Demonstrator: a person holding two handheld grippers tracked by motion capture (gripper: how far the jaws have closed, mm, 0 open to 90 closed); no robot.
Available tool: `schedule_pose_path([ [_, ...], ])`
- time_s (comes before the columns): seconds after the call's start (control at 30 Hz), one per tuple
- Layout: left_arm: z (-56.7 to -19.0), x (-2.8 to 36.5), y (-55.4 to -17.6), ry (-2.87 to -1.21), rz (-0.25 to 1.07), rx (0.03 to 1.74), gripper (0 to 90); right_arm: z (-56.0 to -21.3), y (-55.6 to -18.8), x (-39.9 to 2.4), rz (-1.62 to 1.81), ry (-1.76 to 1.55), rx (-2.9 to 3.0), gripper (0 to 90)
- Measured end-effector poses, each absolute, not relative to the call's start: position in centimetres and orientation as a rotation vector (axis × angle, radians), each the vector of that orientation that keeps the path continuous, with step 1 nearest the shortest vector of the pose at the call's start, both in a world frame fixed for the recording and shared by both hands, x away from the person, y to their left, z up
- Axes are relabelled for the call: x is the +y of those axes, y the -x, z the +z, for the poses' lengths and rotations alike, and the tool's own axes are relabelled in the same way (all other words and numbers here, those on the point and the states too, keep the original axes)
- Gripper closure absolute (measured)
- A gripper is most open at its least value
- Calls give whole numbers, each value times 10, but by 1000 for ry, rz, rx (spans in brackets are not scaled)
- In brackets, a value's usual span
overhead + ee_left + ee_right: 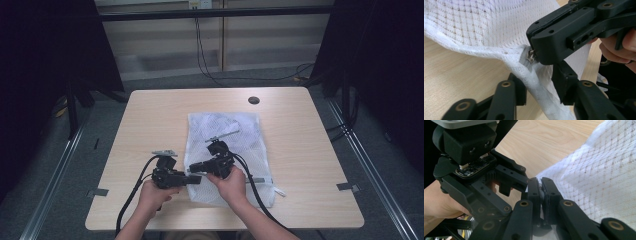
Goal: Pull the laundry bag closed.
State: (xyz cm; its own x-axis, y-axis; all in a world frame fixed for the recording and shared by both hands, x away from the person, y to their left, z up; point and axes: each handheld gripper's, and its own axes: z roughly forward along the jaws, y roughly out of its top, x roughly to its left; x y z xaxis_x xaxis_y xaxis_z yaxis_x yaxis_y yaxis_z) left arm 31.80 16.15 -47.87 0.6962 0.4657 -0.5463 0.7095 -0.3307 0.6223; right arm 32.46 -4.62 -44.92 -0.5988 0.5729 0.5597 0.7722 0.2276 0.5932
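Wooden table (150,115) is supporting a white mesh bag (225,135) at its centre. Left gripper (539,87) is straddling the bag's hem, pads not yet pressing. Right gripper (540,192) is clamping the zipper pull (531,56).

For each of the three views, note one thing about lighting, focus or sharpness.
High view: the table is evenly lit and the surroundings fall into darkness. Left gripper view: the mesh bag is bright, the zipper pull sharp. Right gripper view: its own tongs are close and slightly soft.
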Motion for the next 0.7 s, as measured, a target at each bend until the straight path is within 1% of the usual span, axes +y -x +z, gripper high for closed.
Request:
schedule_pose_path([
  [0.07, -479, 161, -318, -1982, -336, 913, 697, -449, -325, -46, -1305, 1275, -2276, 858],
  [0.27, -479, 164, -318, -1974, -338, 917, 824, -448, -324, -47, -1310, 1271, -2276, 859],
  [0.33, -479, 164, -318, -1973, -339, 923, 854, -448, -324, -47, -1309, 1275, -2274, 859],
  [0.7, -478, 164, -318, -1954, -344, 952, 879, -447, -323, -48, -1309, 1273, -2287, 864],
])
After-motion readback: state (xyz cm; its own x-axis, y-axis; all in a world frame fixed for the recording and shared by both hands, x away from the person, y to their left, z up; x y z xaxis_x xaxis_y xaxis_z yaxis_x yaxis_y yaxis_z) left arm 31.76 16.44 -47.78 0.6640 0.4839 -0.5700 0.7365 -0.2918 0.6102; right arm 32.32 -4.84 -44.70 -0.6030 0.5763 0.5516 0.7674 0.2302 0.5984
